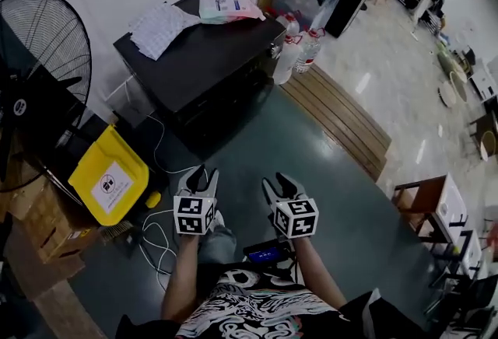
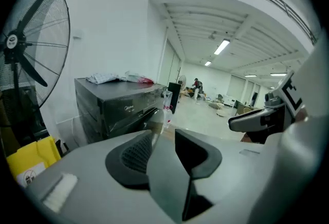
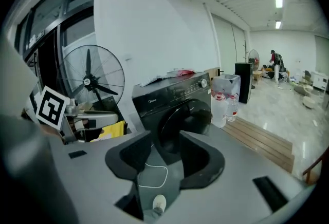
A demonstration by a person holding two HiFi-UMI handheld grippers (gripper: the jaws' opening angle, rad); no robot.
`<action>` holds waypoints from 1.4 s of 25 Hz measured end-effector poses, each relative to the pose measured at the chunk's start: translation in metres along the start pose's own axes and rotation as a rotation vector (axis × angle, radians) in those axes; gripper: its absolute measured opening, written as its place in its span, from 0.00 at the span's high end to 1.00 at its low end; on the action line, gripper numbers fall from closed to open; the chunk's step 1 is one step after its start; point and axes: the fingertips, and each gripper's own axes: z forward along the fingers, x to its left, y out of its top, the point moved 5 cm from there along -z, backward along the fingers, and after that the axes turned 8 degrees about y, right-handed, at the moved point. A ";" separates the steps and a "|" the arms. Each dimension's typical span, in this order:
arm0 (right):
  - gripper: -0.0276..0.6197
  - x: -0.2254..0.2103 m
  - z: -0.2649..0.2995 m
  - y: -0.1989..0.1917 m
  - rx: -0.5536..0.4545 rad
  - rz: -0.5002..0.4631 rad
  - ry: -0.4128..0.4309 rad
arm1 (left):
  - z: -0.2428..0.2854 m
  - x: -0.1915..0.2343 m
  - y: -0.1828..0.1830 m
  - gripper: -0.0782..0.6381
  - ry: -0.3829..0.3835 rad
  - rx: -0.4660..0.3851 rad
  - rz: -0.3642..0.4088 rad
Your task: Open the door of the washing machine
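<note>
The black washing machine (image 1: 204, 59) stands against the wall ahead of me, its top strewn with papers (image 1: 162, 26). In the right gripper view its round dark door (image 3: 184, 119) faces me and looks closed. Both grippers hover side by side over the green floor, well short of the machine. My left gripper (image 1: 201, 176) is open with nothing between its jaws. My right gripper (image 1: 282, 186) is also open and empty. In the left gripper view the machine (image 2: 119, 106) shows beyond the spread jaws.
A large black fan (image 1: 37, 57) and a yellow bin (image 1: 109, 174) stand left of the machine. Water bottles (image 1: 300, 50) and a wooden pallet (image 1: 342, 120) lie to its right. White cables (image 1: 156, 240) trail on the floor by my left side.
</note>
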 end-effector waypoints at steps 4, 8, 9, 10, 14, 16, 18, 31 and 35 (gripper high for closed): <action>0.69 -0.009 0.065 0.031 0.016 0.030 -0.033 | 0.061 0.041 0.005 0.70 -0.045 0.065 0.020; 0.69 -0.027 0.102 0.046 0.024 0.069 -0.056 | 0.103 0.057 0.002 0.69 -0.077 0.110 0.053; 0.69 -0.031 0.109 0.049 0.025 0.076 -0.059 | 0.110 0.059 0.000 0.69 -0.081 0.118 0.051; 0.69 -0.034 0.115 0.053 0.025 0.078 -0.062 | 0.118 0.061 -0.002 0.69 -0.084 0.127 0.047; 0.68 -0.046 0.126 0.063 0.028 0.075 -0.059 | 0.137 0.059 -0.008 0.69 -0.077 0.157 0.034; 0.68 -0.052 0.130 0.064 0.036 0.077 -0.049 | 0.144 0.056 -0.008 0.69 -0.064 0.160 0.037; 0.68 -0.058 0.136 0.062 0.044 0.089 -0.040 | 0.150 0.055 -0.010 0.69 -0.049 0.169 0.045; 0.68 -0.096 0.185 0.045 0.103 0.117 0.071 | 0.230 0.065 -0.065 0.68 0.029 0.282 -0.005; 0.68 -0.105 0.200 0.028 0.151 0.098 0.098 | 0.259 0.072 -0.088 0.67 0.047 0.317 -0.013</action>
